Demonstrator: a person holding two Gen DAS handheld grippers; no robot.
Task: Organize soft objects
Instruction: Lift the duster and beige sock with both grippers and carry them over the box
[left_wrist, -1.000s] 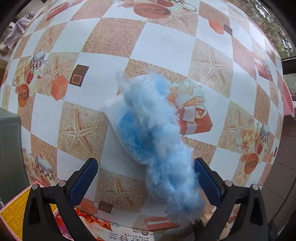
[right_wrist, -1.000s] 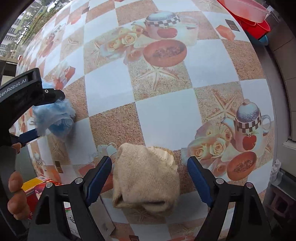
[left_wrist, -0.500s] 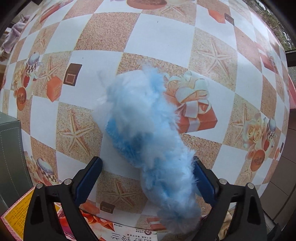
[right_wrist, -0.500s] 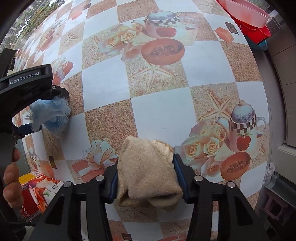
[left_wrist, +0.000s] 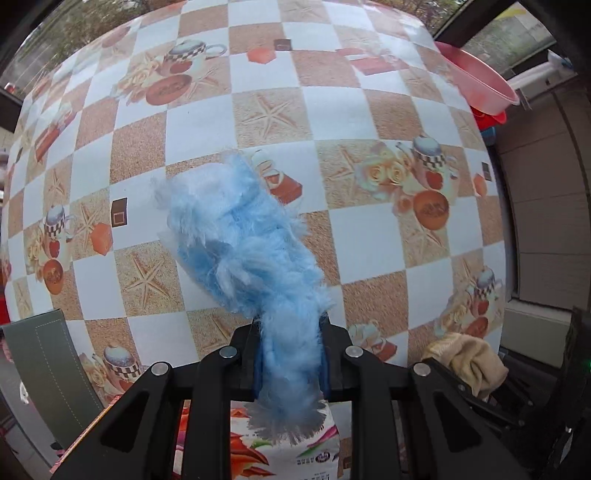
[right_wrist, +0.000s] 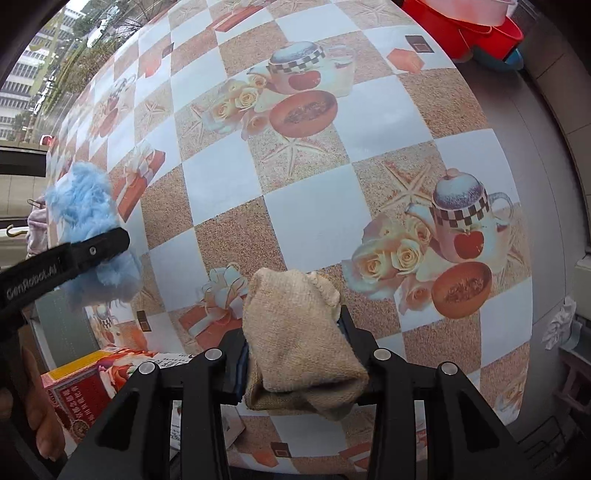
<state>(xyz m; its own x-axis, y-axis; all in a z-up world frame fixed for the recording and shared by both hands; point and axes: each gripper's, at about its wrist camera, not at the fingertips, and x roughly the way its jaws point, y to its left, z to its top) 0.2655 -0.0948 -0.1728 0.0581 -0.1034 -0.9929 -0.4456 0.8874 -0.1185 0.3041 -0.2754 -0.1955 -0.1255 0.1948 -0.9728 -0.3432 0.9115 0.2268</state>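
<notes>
Left wrist view: left gripper (left_wrist: 290, 356) is clenched on the blue fluffy sock (left_wrist: 251, 254), jaws pressed in on its lower, narrower end; a tuft of fibres sticks out behind the pads toward the camera. The rest of the sock extends forward and up-left over the table (left_wrist: 258, 74), which carries a checked cloth printed with starfish, teapots and gift boxes; whether its far end touches the cloth or hangs clear cannot be told. A printed carton (left_wrist: 295, 454) lies at the near table edge, under the gripper. A pink basin (left_wrist: 476, 85) sits off the far right corner of the table. At lower right, the beige sock (left_wrist: 469, 360) shows, held in the other tool. Right wrist view: right gripper (right_wrist: 295, 354) is clamped on the beige sock (right_wrist: 299, 343), which is bunched between the pads, one end poking forward over the table (right_wrist: 306, 192), the other folded back toward the camera. At left, the left gripper (right_wrist: 92, 251) appears side-on, with the blue fluffy sock (right_wrist: 86, 206) bulging above and below its finger. The carton (right_wrist: 88, 387) lies at the lower left edge. A red basin (right_wrist: 469, 33) is beyond the far right corner.
</notes>
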